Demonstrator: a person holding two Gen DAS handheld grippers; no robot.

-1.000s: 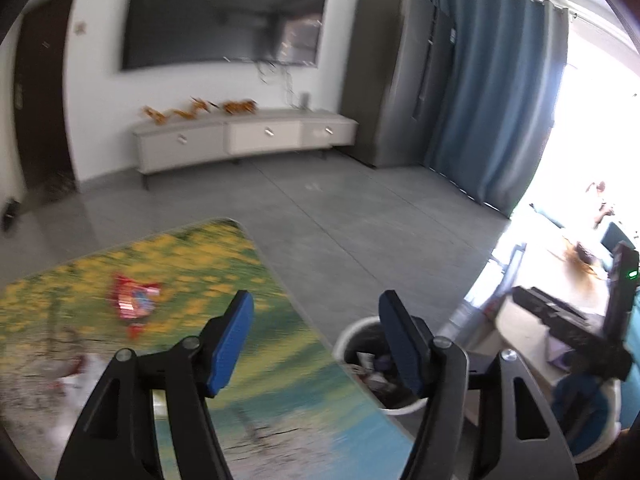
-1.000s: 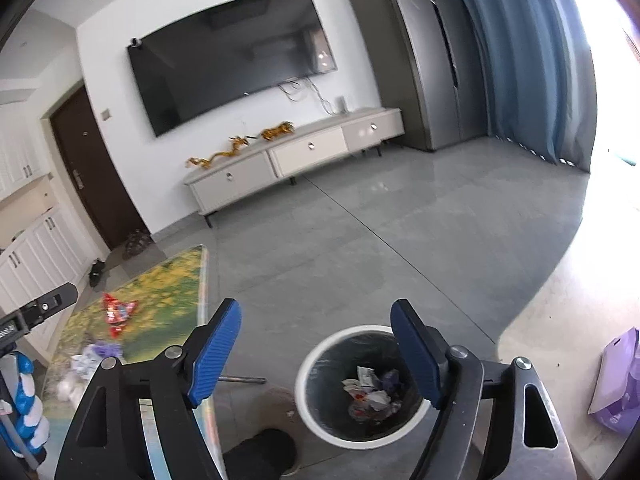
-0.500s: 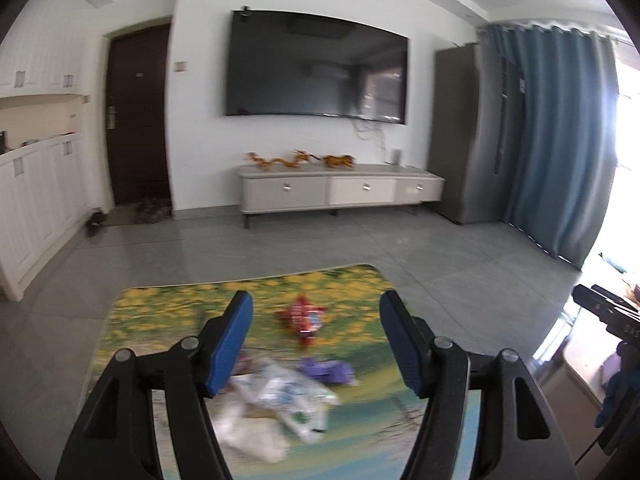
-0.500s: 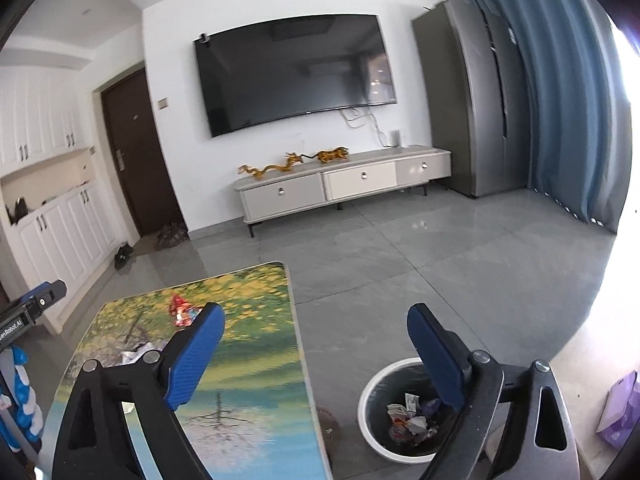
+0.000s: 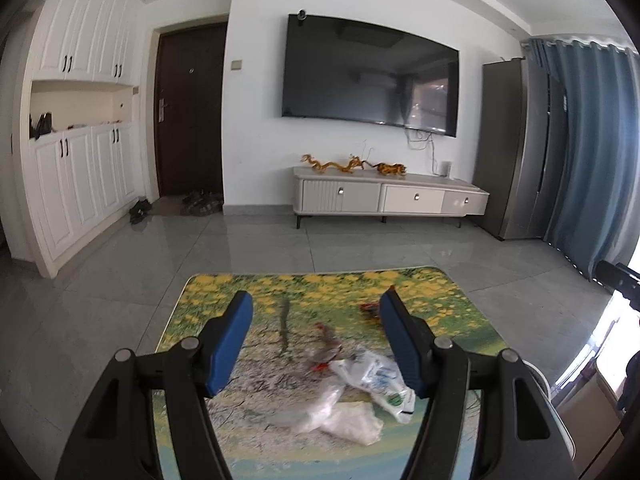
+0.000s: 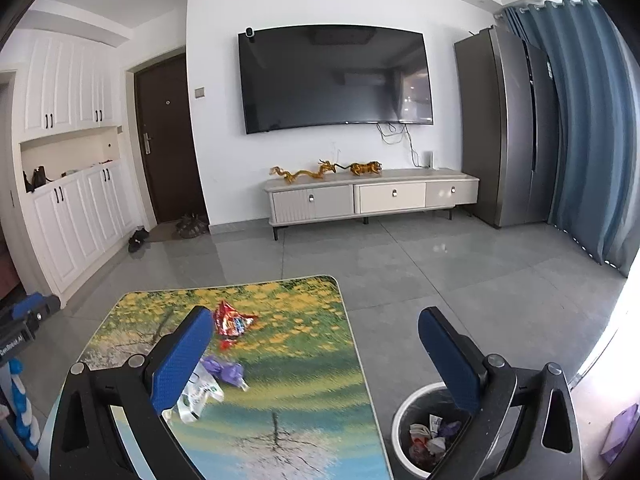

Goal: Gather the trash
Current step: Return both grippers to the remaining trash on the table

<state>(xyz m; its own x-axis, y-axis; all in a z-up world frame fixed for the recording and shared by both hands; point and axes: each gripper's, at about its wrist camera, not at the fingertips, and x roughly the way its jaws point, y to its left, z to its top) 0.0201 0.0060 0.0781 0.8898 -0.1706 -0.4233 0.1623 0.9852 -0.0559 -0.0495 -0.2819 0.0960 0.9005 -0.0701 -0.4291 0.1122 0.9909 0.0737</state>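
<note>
Trash lies on the flower-print table (image 5: 248, 408): a white printed bag (image 5: 380, 380), a crumpled clear bag (image 5: 340, 416), a reddish clear wrapper (image 5: 328, 344) and a red snack wrapper (image 5: 368, 307) half hidden by a finger. My left gripper (image 5: 316, 302) hovers open above this pile, holding nothing. In the right wrist view I see the red snack wrapper (image 6: 230, 322), a purple wrapper (image 6: 224, 372) and the white printed bag (image 6: 196, 396) on the table (image 6: 300, 400). My right gripper (image 6: 316, 316) is empty, its jaws opening wide. The bin (image 6: 400, 416) stands on the floor below its right finger, with trash inside.
Grey tiled floor surrounds the table. A TV console (image 6: 372, 196) stands against the far wall under a TV, a grey fridge (image 6: 508, 128) and blue curtain (image 6: 584, 120) to the right. White cabinets (image 5: 80, 184) and shoes (image 5: 140, 210) are at the left. A purple bag (image 6: 620, 432) lies on the floor.
Both views have swung left from the bin to the table and trash pile. The bin has left the left wrist view. The right jaws have spread wider.
</note>
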